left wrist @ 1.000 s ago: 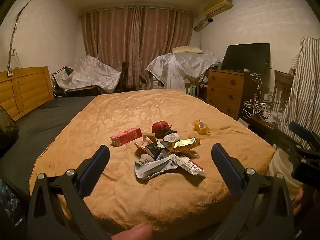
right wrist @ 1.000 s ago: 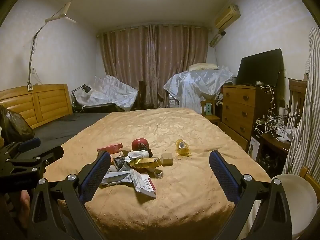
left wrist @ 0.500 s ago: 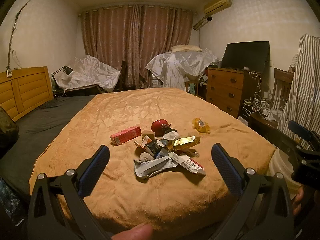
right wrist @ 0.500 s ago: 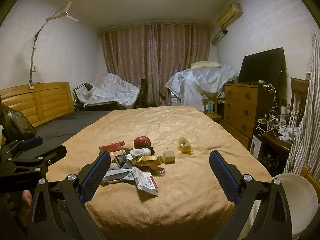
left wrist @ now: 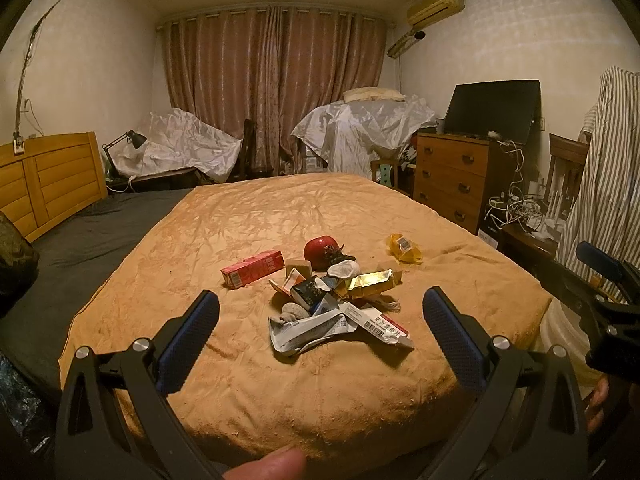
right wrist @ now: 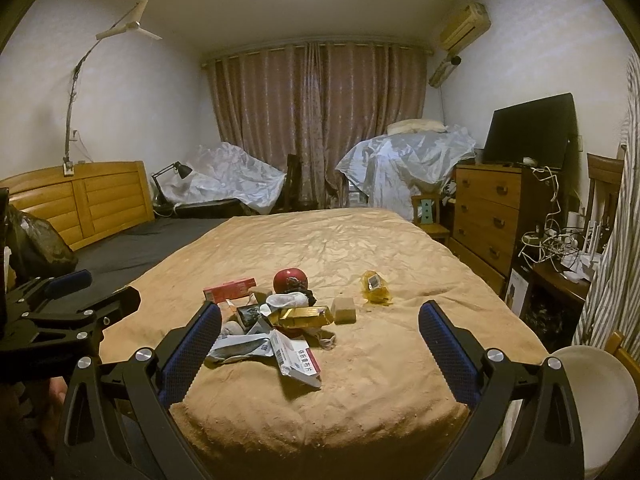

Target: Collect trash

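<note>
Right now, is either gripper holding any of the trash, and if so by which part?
Nothing is held. The left gripper and right gripper are both open and empty, short of the trash pile.

Box (right wrist: 300, 361) print, perhaps Chinese, unreadable.

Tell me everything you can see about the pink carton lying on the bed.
The pink carton is a long rectangular box, apparently cardboard, pink-red with white print too small to read. It looks closed and uncrushed, lying flat on the orange bedspread, at the left edge of the trash pile, slightly apart from it. Neither gripper touches it.
</note>
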The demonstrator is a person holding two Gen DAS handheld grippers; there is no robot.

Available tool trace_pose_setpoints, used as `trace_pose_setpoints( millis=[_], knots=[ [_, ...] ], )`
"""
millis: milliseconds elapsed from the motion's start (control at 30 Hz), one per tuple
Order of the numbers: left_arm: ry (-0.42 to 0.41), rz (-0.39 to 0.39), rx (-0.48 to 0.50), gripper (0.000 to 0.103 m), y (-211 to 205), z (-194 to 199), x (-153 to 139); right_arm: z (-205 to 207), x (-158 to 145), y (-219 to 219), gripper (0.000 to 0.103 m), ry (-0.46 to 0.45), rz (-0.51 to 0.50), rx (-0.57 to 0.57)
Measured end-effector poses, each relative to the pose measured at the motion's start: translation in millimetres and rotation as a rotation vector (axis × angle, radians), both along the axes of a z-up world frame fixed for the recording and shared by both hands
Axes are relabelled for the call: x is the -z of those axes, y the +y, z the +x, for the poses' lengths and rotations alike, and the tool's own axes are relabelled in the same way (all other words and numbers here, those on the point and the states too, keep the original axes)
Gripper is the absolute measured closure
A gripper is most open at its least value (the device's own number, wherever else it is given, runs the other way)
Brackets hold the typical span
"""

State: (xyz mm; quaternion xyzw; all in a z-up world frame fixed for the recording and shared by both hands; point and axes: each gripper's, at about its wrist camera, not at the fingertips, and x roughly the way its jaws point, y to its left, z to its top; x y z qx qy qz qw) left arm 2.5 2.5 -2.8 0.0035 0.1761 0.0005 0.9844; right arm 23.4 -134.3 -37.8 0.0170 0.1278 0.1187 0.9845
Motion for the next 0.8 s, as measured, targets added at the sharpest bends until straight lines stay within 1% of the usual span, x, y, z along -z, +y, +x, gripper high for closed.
trace_pose_setpoints(
  millis=[367,400,800],
  knots=[
    [0.003,-0.001,0.0,0.005,0,0,0,-2,-2,-2,0.004,-0.001,0.001,0.004],
    [0.002,0.0,0.0,0.005,-2,0,7,-2,-2,-2,0.004,-0.001,0.001,0.004],
    [0.006,0.002,0.0,0.005,0,1,11,-2,-1,-1,0.004,-0.002,-0.002,0.004]
  ],
)
